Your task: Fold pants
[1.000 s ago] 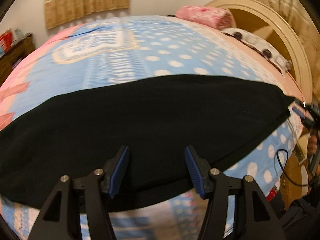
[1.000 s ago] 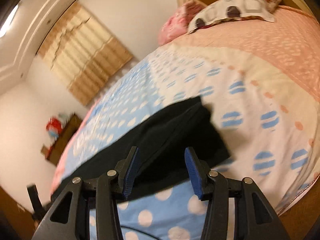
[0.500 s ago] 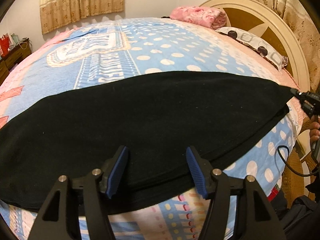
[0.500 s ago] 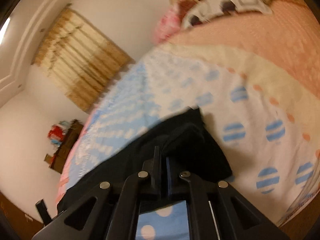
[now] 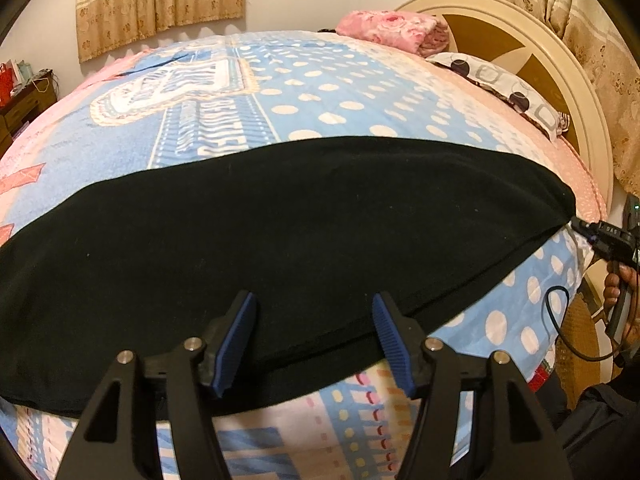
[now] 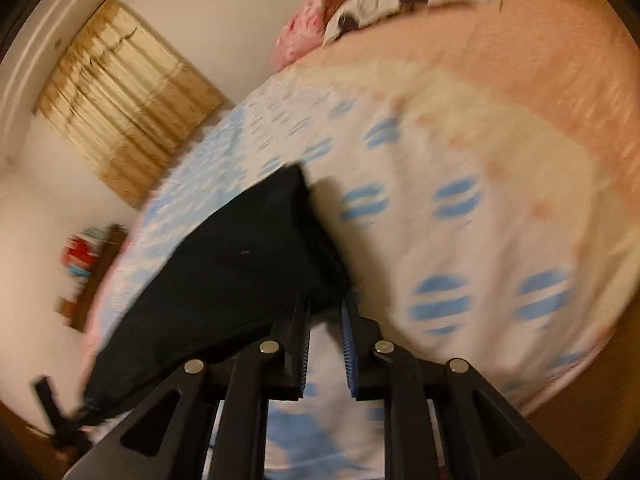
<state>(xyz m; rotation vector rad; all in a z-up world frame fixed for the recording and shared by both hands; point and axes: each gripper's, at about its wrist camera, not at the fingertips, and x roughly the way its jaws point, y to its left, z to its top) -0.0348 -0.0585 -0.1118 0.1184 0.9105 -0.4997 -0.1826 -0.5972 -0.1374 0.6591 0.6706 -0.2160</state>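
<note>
The black pants (image 5: 280, 232) lie flat in a long band across the bed. My left gripper (image 5: 314, 340) is open, its blue pads on either side of the pants' near edge, holding nothing. In the right wrist view the right gripper (image 6: 325, 316) has its jaws partly apart at the near corner of the pants' end (image 6: 240, 264); the cloth's tip sits at the finger ends. The right gripper also shows in the left wrist view (image 5: 600, 236) at the pants' right end.
The bed has a blue dotted blanket (image 5: 320, 92). A pink folded blanket (image 5: 392, 32) and a patterned pillow (image 5: 504, 88) lie by the cream headboard (image 5: 520, 32). A dresser (image 5: 20, 100) stands far left. A cable (image 5: 560, 320) hangs at the bed's right edge.
The right gripper closed on the pants' end half a second ago and has now opened part way. The left gripper stayed open and the view shifted only slightly.
</note>
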